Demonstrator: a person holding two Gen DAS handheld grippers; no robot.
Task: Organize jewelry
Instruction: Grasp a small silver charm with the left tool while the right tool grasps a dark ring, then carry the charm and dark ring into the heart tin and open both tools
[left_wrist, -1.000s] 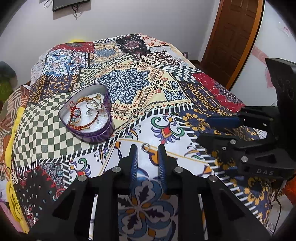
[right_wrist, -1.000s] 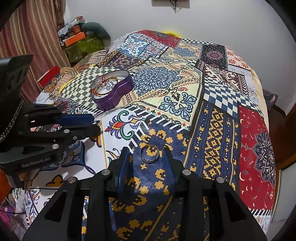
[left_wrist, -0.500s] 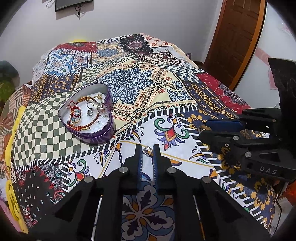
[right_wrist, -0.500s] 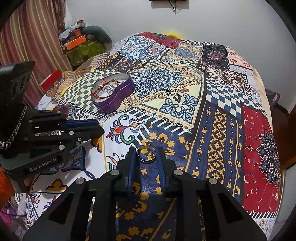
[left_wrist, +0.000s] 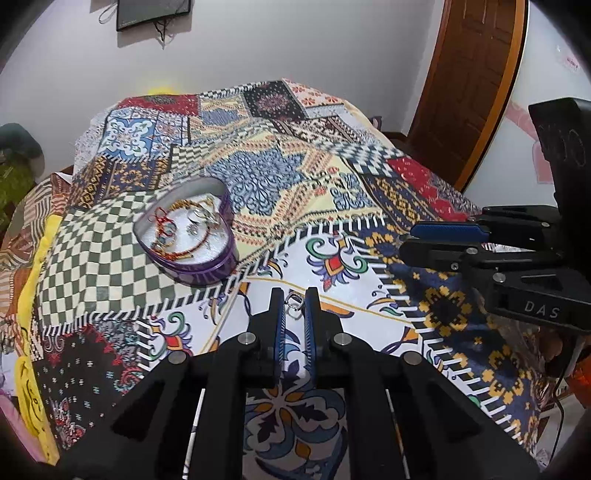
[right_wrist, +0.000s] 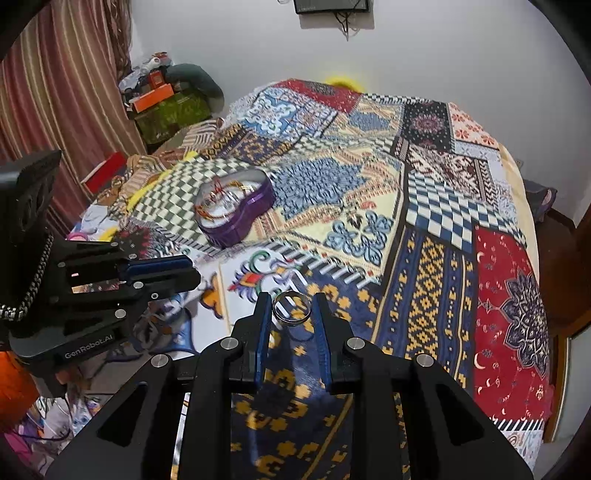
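Note:
A purple heart-shaped tin holding several bracelets and rings sits on the patchwork bedspread; it also shows in the right wrist view. My left gripper is shut on a small silver ring and holds it above the bed, near side of the tin. My right gripper is shut on a larger silver band ring, lifted off the blue and yellow patch. Each gripper shows in the other's view, the right one and the left one.
The patchwork bedspread covers the whole bed. A brown door stands at the right. Striped curtains and a pile of boxes and bags stand beyond the bed's left side.
Both grippers closed on their rings and lifted them off the bedspread. Both views have risen and tilted up a little.

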